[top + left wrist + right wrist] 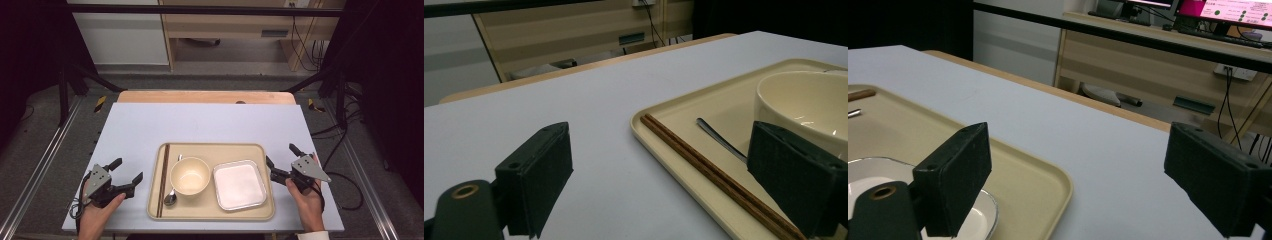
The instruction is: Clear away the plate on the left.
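Observation:
A beige tray (210, 151) lies at the near middle of the white table (200, 122). On it, from left to right, are dark wooden chopsticks (163, 180), a cream bowl (190, 175) with a metal spoon (171, 198) beside it, and a square metal dish (239, 185). My left gripper (129, 169) is open on the table just left of the tray, holding nothing. My right gripper (280, 154) is open just right of the tray, also holding nothing. In the left gripper view the chopsticks (714, 175), spoon handle (719, 141) and bowl (809, 100) lie ahead between the jaws.
The right gripper view shows the tray's corner (1018, 167) and the dish's rim (985, 212) near the left jaw. Beyond the table's far wooden edge (205, 96) stand a desk and cables. Metal frame rails (40, 160) run along both sides of the table.

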The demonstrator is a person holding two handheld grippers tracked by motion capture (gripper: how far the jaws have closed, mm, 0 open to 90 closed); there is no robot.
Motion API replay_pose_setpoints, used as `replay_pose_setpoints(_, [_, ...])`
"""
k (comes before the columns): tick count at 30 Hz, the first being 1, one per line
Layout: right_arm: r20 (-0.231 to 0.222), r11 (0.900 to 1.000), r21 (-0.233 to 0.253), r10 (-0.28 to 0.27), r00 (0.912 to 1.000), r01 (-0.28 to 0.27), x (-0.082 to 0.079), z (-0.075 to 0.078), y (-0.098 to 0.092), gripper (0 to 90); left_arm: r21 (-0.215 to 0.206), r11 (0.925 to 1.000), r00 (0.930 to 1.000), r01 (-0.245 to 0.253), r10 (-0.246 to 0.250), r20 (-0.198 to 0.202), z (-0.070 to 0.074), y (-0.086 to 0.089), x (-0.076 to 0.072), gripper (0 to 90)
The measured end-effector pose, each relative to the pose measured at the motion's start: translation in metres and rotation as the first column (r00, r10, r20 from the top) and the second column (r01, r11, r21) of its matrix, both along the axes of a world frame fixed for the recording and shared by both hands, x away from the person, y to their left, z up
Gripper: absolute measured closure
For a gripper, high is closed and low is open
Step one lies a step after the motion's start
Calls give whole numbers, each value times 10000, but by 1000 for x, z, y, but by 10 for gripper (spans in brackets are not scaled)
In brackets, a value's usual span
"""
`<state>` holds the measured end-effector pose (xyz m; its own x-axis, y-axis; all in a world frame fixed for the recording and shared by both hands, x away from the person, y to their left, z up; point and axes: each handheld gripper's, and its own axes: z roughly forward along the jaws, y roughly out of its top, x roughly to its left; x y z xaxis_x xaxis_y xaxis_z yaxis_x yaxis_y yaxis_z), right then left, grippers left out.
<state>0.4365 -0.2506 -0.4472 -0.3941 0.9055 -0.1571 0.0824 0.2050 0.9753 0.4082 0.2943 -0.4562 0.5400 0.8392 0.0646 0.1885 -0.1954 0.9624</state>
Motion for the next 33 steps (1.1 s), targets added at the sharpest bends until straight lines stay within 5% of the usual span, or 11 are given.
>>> replay_pose_setpoints(16, [-932,9961,239,869,9918,-850,-5,-4,-4,38,228,9922,9924,1227,-1225,-128,-1,-6,5,49])
replay_pose_setpoints(25, [-1391,9875,641,1517,9786,-1439,-9,-11,7,49,169,9883,9868,1513,-1500,-614,-6,-6,10,50])
replay_pose_setpoints(33, [-1508,9873,522,1564,9761,-1501,-9,-14,14,52,139,9904,9887,1378,-1367,-622,-6,-4,10,51])
